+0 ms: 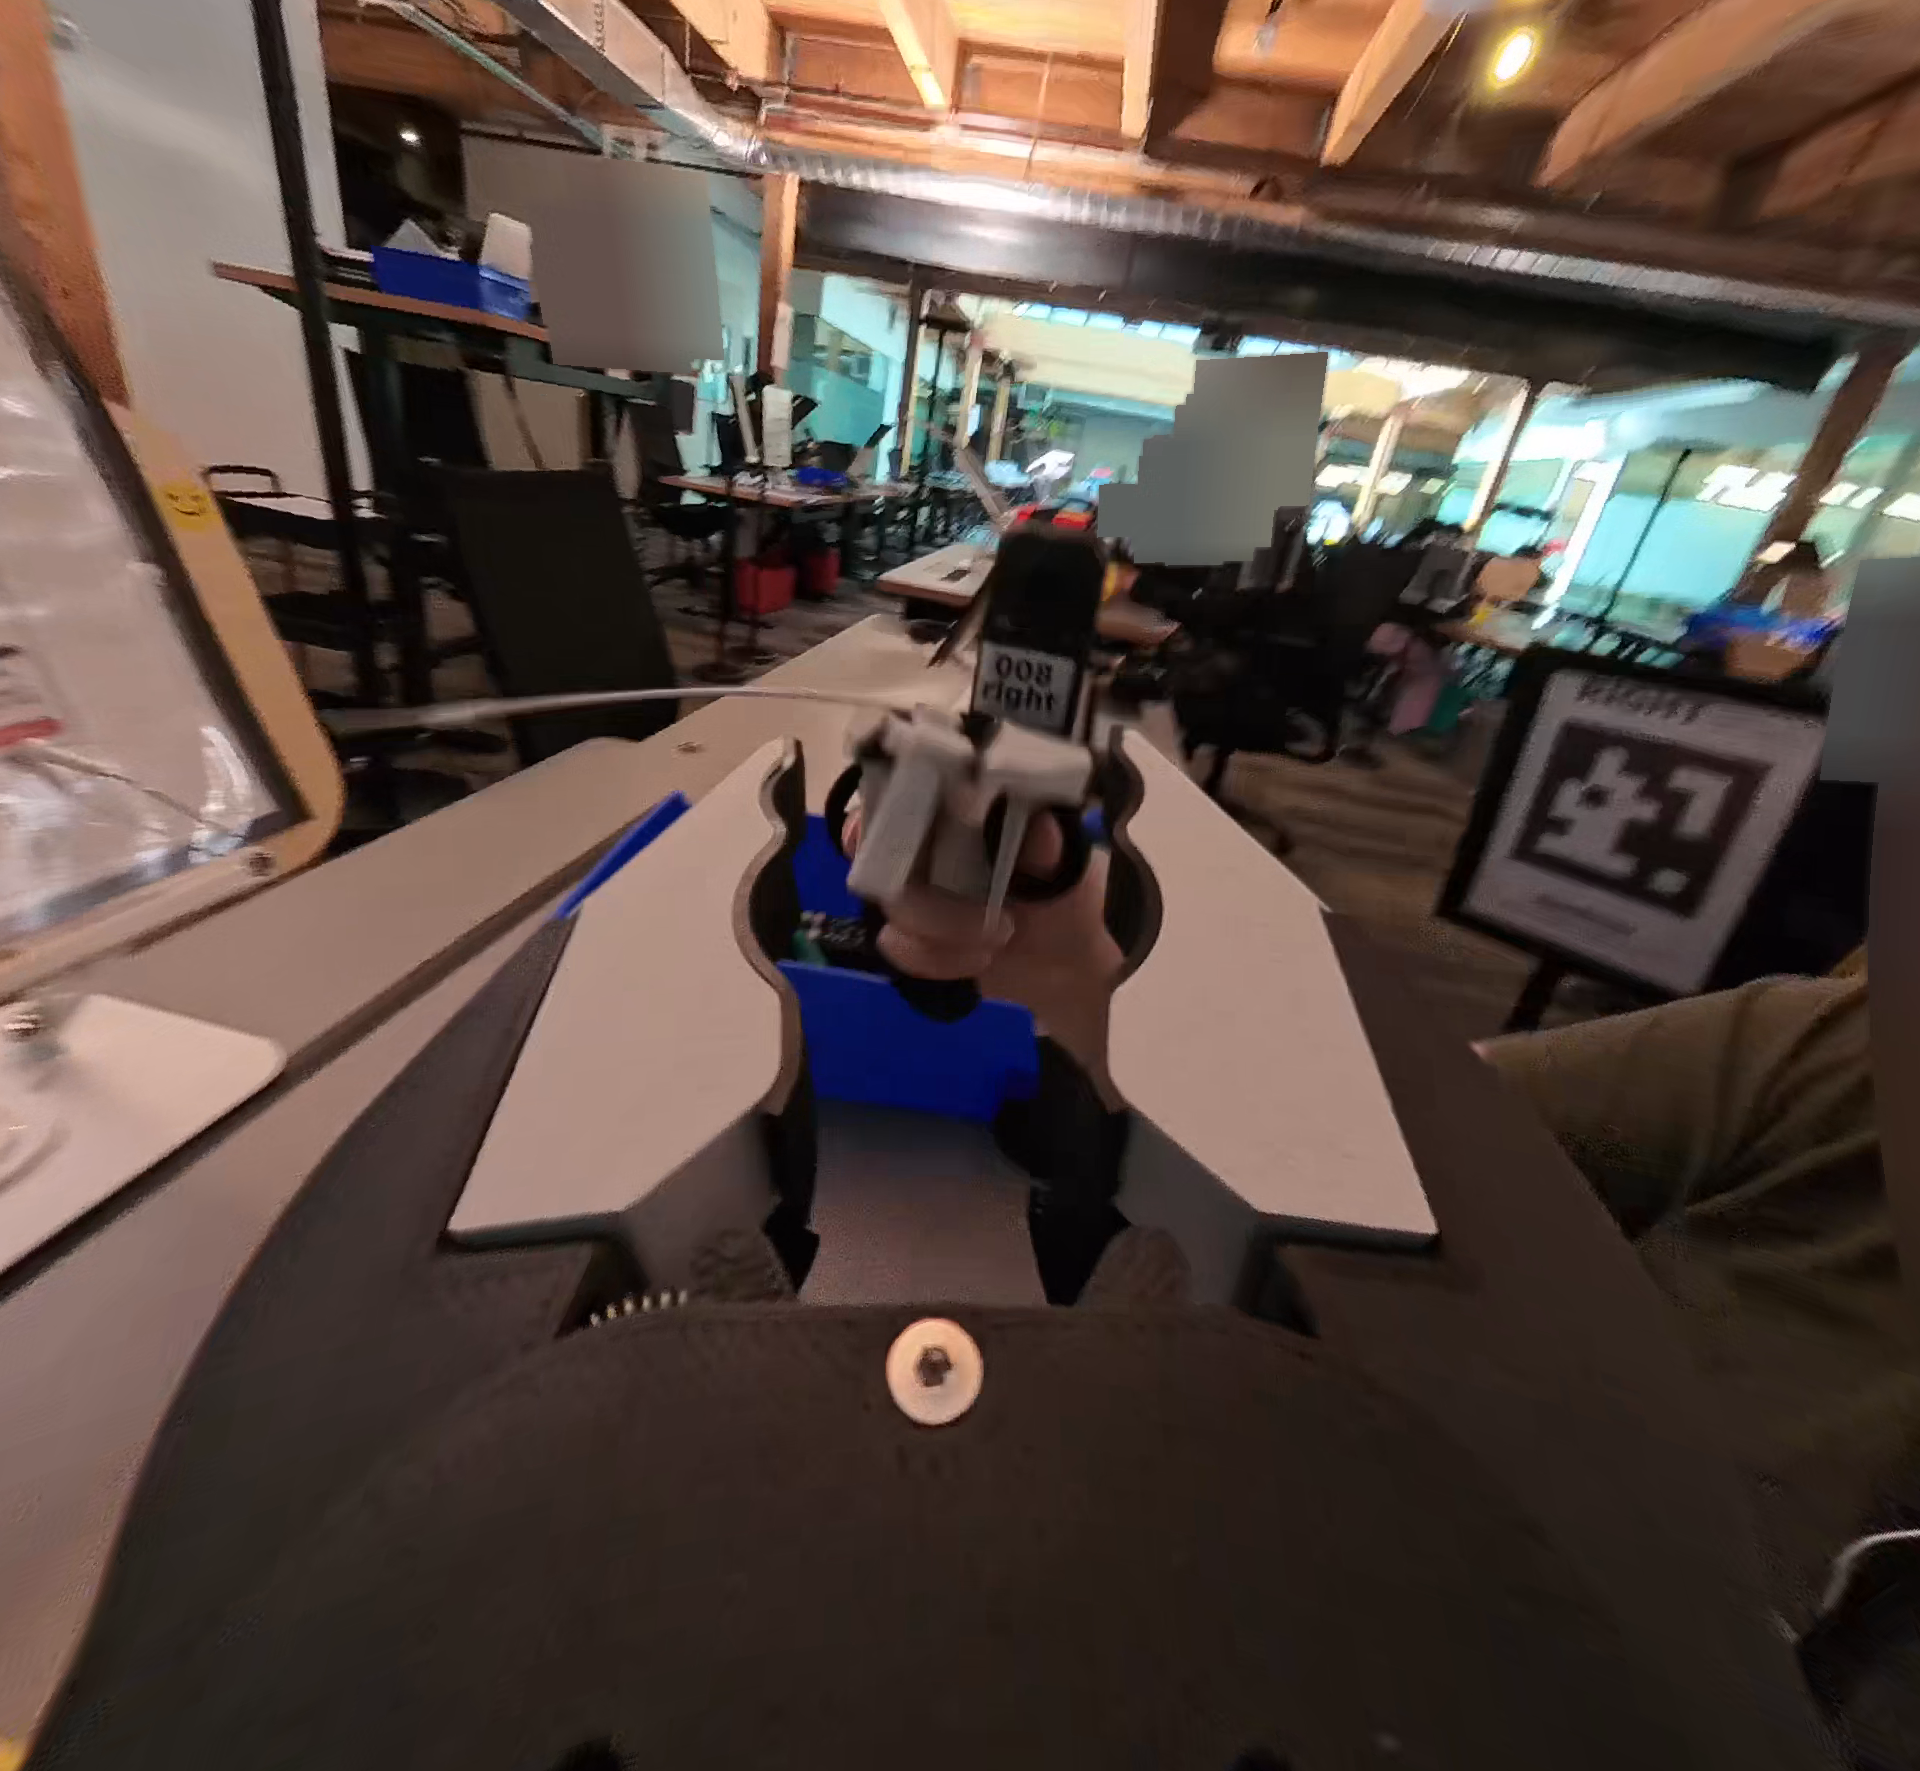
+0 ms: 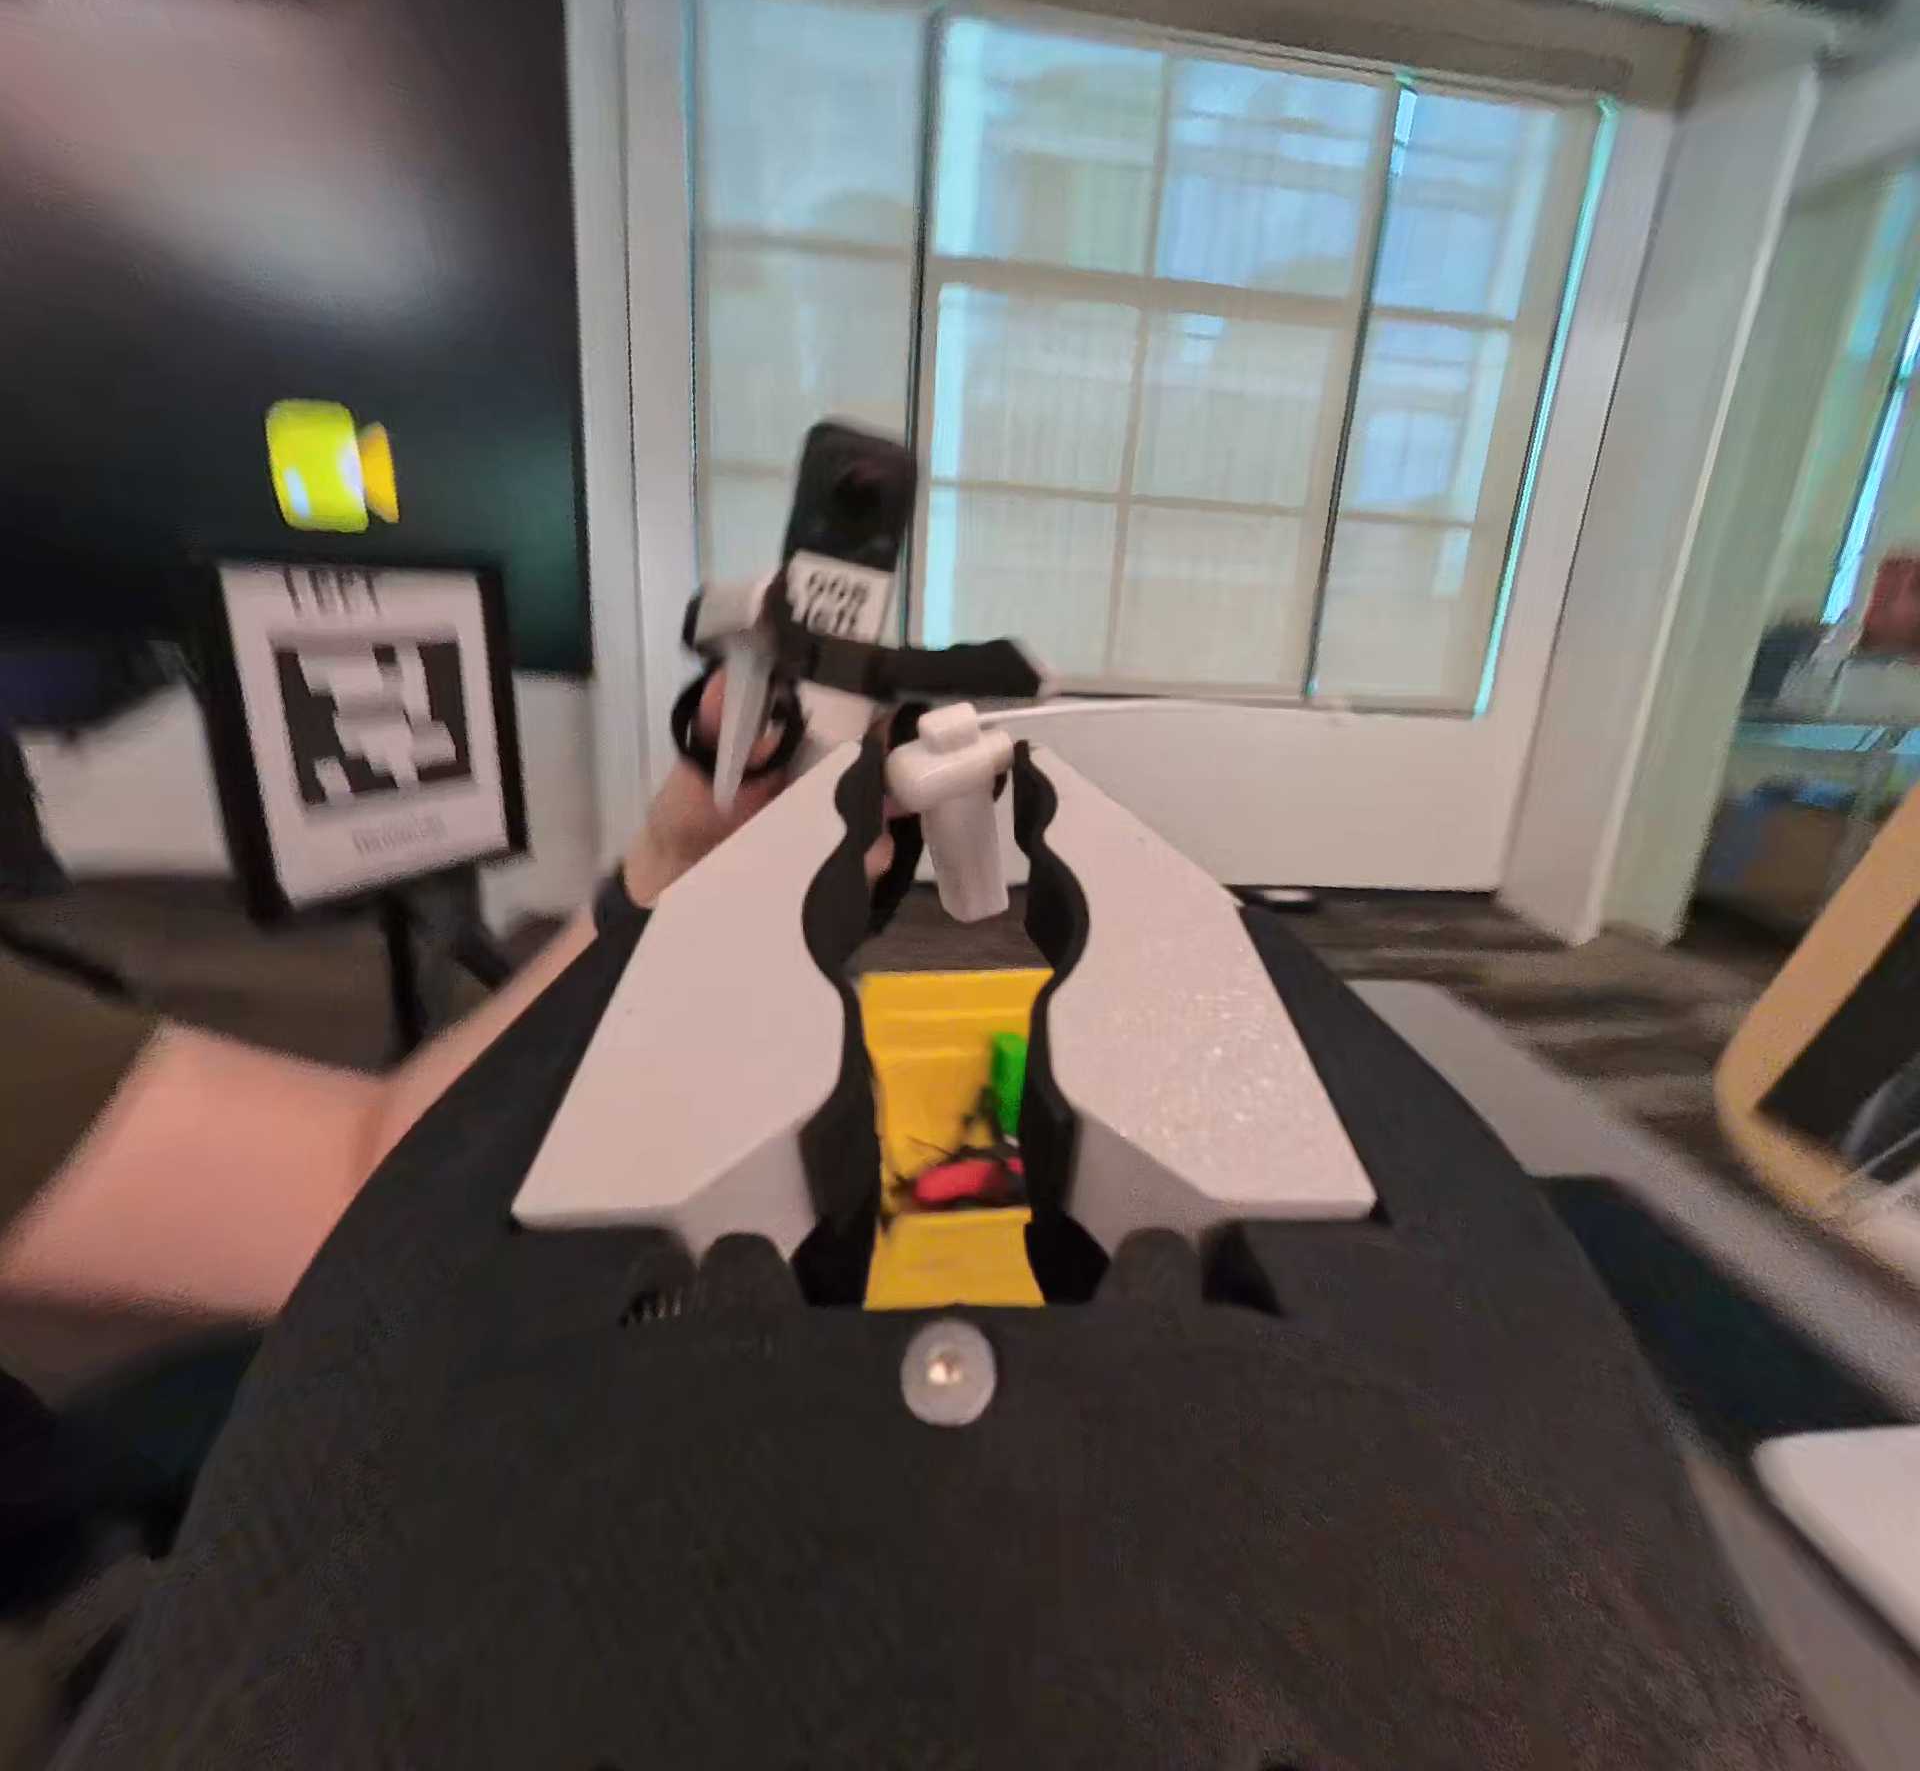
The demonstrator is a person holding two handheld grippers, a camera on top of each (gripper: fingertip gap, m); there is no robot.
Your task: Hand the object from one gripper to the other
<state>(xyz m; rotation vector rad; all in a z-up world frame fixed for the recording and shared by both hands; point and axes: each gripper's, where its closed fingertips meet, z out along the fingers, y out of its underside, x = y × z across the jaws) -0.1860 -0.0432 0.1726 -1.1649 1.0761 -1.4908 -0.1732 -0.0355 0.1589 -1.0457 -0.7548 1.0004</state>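
The object is a white plastic piece with a knob on top and a long thin white tail that runs off to the right. My right gripper is shut on it at the fingertips, and the body hangs tilted below them. In the left wrist view the right gripper faces me with the object, whose tail runs off to the left. My left gripper is open and empty, its fingers wide apart either side of that sight line. One of its white fingers shows just left of my right fingertips.
A blue bin sits on the grey table below. A yellow bin holds red and green items. Marker boards on stands flank the table. A wood-framed panel stands at the table edge. A sleeve is at the right.
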